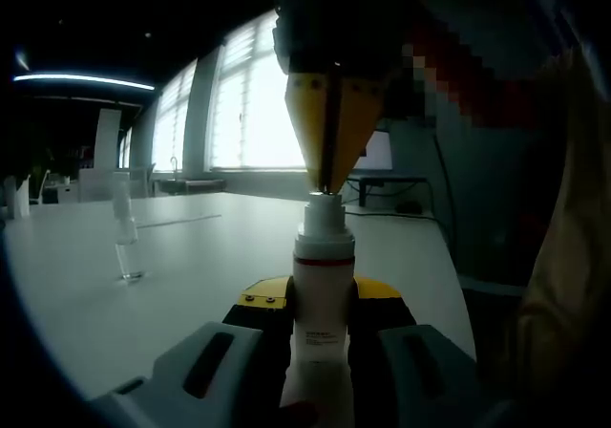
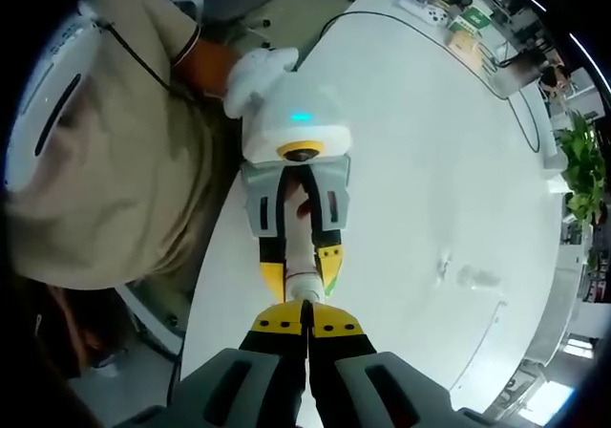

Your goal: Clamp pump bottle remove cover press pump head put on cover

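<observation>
the bottle (image 1: pixel 320 323) is white plastic, tall and narrow, with a wider collar and a small pump head (image 1: pixel 325 197) on top. i judge it light and stiff, but smooth, so it may slip or twist if the hold is loose. the best place to hold is the straight body, below the collar, and there the left gripper (image 1: pixel 320 352) is clamped on it, upright above the table (image 1: pixel 191 256). the right gripper (image 1: pixel 329 175) comes from above with its jaws together, tips touching the pump head, probably to press it. the clear cover (image 1: pixel 124 227) stands well apart on the table, to the left. it looks thin and easy to tip.
</observation>
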`<action>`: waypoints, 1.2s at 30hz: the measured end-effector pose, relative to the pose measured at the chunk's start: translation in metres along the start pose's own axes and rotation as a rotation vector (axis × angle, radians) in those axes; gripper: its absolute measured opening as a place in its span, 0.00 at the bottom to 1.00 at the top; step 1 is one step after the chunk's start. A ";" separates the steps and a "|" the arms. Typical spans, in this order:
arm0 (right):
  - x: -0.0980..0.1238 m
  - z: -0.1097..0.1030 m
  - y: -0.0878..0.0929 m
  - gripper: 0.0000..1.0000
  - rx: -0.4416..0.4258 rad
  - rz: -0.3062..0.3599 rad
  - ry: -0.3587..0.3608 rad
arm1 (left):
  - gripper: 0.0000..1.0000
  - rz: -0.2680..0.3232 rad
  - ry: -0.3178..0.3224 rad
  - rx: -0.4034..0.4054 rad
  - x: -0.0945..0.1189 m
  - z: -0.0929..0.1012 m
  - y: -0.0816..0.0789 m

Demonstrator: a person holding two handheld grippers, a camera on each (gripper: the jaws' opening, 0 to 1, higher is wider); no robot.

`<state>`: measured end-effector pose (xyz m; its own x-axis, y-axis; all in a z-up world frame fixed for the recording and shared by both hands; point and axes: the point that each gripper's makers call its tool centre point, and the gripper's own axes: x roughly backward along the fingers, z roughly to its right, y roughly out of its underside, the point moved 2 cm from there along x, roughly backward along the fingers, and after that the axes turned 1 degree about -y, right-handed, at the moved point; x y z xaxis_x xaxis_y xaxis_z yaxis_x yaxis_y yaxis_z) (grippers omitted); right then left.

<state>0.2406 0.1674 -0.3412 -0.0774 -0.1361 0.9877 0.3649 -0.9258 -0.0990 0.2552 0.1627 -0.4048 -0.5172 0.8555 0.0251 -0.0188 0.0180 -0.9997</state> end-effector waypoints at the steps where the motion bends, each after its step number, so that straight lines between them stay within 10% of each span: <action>1: 0.000 0.000 0.000 0.00 -0.002 0.001 -0.001 | 0.12 0.000 0.000 0.000 0.000 0.000 0.000; 36: 0.008 0.001 -0.001 0.00 -0.002 0.026 0.020 | 0.12 -0.001 -0.001 -0.001 -0.001 0.000 0.000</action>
<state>0.2405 0.1672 -0.3335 -0.0864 -0.1674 0.9821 0.3654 -0.9224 -0.1251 0.2553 0.1617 -0.4044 -0.5182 0.8548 0.0264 -0.0187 0.0196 -0.9996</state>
